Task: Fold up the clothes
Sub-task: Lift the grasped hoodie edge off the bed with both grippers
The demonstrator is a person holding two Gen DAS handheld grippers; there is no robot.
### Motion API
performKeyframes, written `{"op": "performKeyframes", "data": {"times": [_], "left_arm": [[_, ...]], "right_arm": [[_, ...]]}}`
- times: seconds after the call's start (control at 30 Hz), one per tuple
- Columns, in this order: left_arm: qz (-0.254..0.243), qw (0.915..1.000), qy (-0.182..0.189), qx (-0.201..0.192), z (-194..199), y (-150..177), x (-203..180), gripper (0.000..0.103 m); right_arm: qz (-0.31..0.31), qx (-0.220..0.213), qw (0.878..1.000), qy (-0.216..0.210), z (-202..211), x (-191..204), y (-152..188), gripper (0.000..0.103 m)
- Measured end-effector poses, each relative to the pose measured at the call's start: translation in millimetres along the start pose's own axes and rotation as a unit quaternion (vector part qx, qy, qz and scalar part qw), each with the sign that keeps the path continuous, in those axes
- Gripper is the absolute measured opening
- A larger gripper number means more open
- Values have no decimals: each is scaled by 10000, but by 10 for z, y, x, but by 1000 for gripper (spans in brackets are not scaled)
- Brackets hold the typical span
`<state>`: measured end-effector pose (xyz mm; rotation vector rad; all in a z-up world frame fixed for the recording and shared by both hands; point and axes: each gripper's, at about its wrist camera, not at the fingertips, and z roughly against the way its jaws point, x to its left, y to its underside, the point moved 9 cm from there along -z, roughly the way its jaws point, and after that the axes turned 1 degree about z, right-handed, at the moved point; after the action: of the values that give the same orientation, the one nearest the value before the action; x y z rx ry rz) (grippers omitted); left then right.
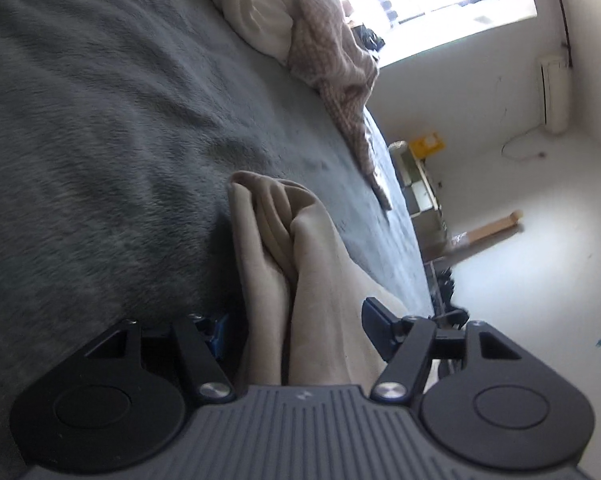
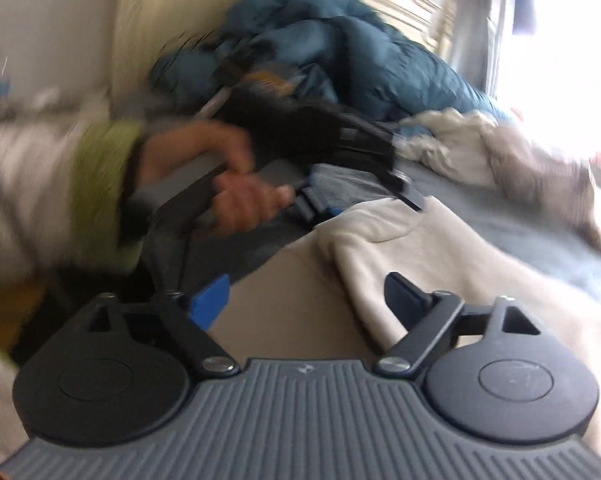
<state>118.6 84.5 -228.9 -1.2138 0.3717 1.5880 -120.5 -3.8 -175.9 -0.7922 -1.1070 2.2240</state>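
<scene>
A beige garment lies bunched in folds on the grey blanket of a bed. My left gripper stands open around its near end, with the cloth running between the fingers and the pads off it. In the blurred right wrist view, a hand with a green cuff holds that left gripper at the far edge of the same beige garment. My right gripper is open just above the garment's near part, and nothing is gripped.
A heap of cream and pink checked clothes lies at the far side of the bed. A blue quilt is piled against the headboard. Beyond the bed edge stand a shelf with a yellow box, a bright window and white walls.
</scene>
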Motion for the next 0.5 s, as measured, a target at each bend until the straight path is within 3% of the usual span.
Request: {"op": "performKeyframes", "data": {"times": [0.17, 0.37, 0.5], "left_arm": [[-38, 9997, -155, 196, -35, 39, 5, 39], [225, 9985, -81, 493, -5, 57, 65, 32], [314, 9977, -80, 596, -38, 55, 69, 32]], "right_arm": [[1107, 270, 9927, 404, -36, 273, 156, 90], [1639, 392, 9852, 325, -75, 501, 267, 91], [1890, 385, 9770, 908, -226, 456, 268, 91]]}}
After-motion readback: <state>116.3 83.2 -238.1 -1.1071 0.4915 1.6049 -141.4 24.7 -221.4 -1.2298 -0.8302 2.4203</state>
